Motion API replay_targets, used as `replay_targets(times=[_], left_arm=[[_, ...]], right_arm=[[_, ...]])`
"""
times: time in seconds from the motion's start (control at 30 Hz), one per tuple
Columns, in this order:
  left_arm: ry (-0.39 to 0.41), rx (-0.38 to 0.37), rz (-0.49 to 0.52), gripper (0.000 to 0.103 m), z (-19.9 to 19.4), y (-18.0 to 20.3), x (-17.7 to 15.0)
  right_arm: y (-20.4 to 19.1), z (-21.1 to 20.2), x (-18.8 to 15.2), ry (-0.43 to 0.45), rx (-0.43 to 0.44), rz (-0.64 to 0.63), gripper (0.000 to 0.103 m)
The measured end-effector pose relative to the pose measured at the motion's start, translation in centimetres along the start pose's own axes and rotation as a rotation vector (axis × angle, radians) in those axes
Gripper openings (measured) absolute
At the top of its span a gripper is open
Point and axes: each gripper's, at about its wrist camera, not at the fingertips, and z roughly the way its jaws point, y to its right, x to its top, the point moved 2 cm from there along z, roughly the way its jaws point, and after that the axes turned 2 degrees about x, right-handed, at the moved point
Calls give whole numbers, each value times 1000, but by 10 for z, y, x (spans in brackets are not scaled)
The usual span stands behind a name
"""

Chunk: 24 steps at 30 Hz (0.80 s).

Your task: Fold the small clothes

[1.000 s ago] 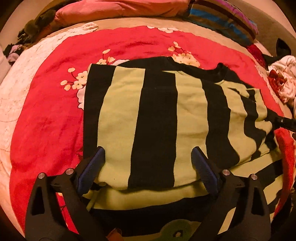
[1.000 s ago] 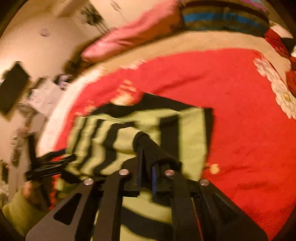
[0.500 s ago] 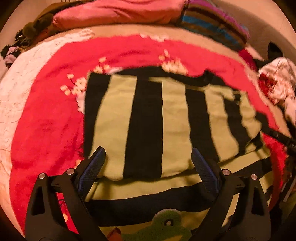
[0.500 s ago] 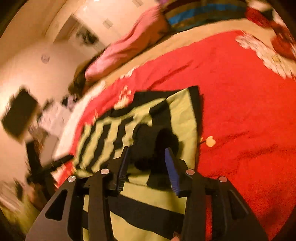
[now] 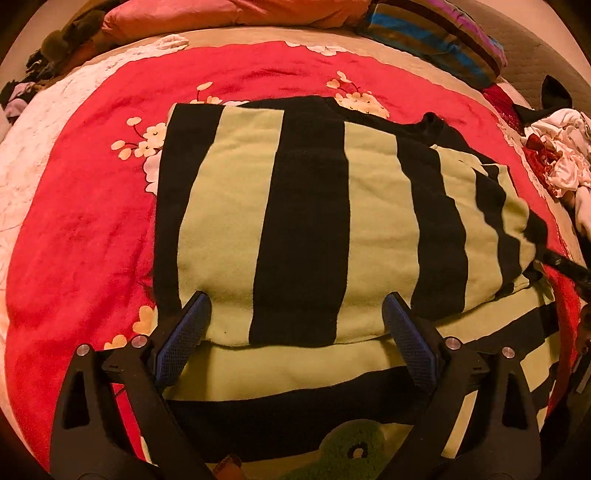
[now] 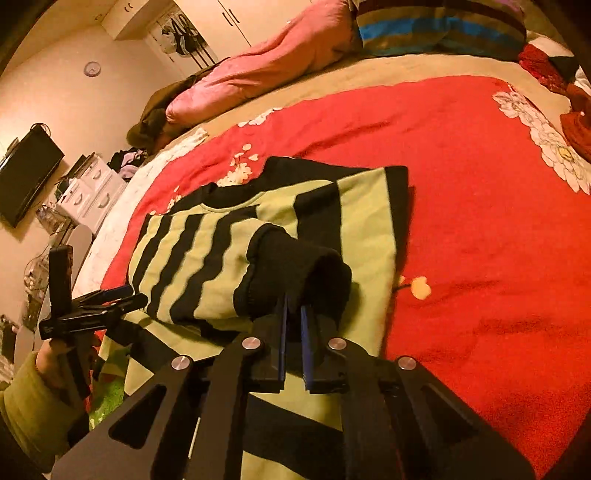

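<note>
A black and lime-green striped sweater (image 5: 306,221) lies folded on a red blanket (image 5: 85,221). My left gripper (image 5: 297,295) is open and hangs just above the near edge of the folded-over part, its blue pads (image 5: 184,339) apart on either side. In the right wrist view the striped sleeve lies across the sweater (image 6: 369,229), and my right gripper (image 6: 294,301) is shut on its black cuff (image 6: 295,266). The left gripper (image 6: 92,314) shows at that view's left edge, held by a hand in a green sleeve (image 6: 33,398).
A pink pillow (image 5: 221,14) and a striped pillow (image 5: 436,40) lie at the bed's far end. Crumpled white and red clothes (image 5: 557,155) are piled at the right. Open red blanket (image 6: 480,221) stretches right of the sweater. Drawers (image 6: 92,192) stand beyond the bed's left side.
The right gripper's jaws, apart around the black cuff half a second ago, have closed on it again. The right view has swung slightly. The left gripper has hardly moved.
</note>
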Motion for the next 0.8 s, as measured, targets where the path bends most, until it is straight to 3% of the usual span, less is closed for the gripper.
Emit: replay_targets(times=[0.07, 0.17, 0.2, 0.33, 0.4, 0.63, 0.8], left_arm=[[-4, 9, 17, 89, -1, 2, -1], [-9, -10, -10, 89, -14, -2, -3], [0, -18, -21, 89, -19, -5, -3], [46, -10, -51, 89, -49, -21, -14], [55, 0, -76, 90, -61, -32, -25], [41, 36, -150, 90, -92, -68, -70], [31, 53, -172, 91, -112, -83, -92]], right_arm=[[1, 12, -3, -38, -47, 10, 6], [3, 15, -4, -25, -71, 37, 10], [4, 12, -4, -20, -78, 51, 20], [-1, -16, -7, 45, -94, 47, 36], [-7, -29, -12, 61, -96, 24, 50], [-24, -54, -24, 61, -74, 2, 64], [-45, -64, -38, 30, -71, -61, 80]])
